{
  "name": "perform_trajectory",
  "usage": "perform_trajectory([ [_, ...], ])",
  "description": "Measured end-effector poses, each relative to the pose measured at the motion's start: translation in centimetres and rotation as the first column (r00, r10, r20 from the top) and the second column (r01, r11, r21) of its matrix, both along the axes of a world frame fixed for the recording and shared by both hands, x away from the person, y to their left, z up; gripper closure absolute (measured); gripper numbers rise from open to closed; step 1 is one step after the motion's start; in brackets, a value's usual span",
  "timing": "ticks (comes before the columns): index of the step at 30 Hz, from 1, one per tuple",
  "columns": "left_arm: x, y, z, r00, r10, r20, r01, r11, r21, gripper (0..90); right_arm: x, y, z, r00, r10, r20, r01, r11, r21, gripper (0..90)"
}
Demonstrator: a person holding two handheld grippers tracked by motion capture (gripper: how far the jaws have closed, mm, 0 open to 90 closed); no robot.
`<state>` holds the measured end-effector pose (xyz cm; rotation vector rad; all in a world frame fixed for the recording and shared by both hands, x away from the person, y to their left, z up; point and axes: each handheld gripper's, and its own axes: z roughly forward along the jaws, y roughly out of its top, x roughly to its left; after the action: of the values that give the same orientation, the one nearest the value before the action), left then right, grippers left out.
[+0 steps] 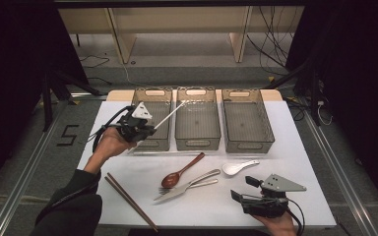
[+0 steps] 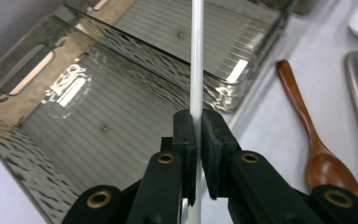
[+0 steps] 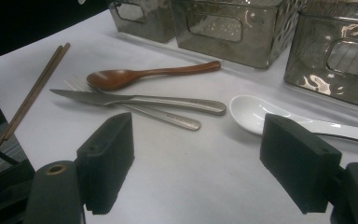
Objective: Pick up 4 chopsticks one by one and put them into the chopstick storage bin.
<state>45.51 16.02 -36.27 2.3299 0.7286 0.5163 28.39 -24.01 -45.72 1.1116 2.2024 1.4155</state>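
Note:
My left gripper (image 1: 152, 129) (image 2: 198, 123) is shut on a thin white stick (image 1: 170, 114) (image 2: 196, 56), raised above the near end of the left clear bin (image 1: 152, 92) (image 2: 74, 126). The stick slants up and to the right, and its far tip reaches over the middle bin (image 1: 198, 143) (image 2: 191, 32). My right gripper (image 1: 243, 188) (image 3: 196, 154) rests low at the front right of the white mat with its jaws wide apart and nothing between them. It points toward the cutlery.
A third clear bin (image 1: 248, 146) stands at the right. On the mat lie a wooden spoon (image 1: 182, 170) (image 3: 135, 74), a steel knife (image 1: 177, 191) (image 3: 135, 99) and fork (image 3: 168, 115), a white ceramic spoon (image 1: 238, 167) (image 3: 256, 114) and brown chopsticks (image 1: 130, 201) (image 3: 32, 93).

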Motion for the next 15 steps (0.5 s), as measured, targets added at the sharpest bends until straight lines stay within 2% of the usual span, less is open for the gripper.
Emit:
perform_trajectory([
  [15, 3.4, 0.1, 1.7, 0.9953, 0.090, 0.035, -0.090, 0.9959, -0.009, 84.4, 0.0, -0.1, 0.0, 1.0000, 0.000, -0.003, 0.000, 1.000, 0.004, 26.6],
])
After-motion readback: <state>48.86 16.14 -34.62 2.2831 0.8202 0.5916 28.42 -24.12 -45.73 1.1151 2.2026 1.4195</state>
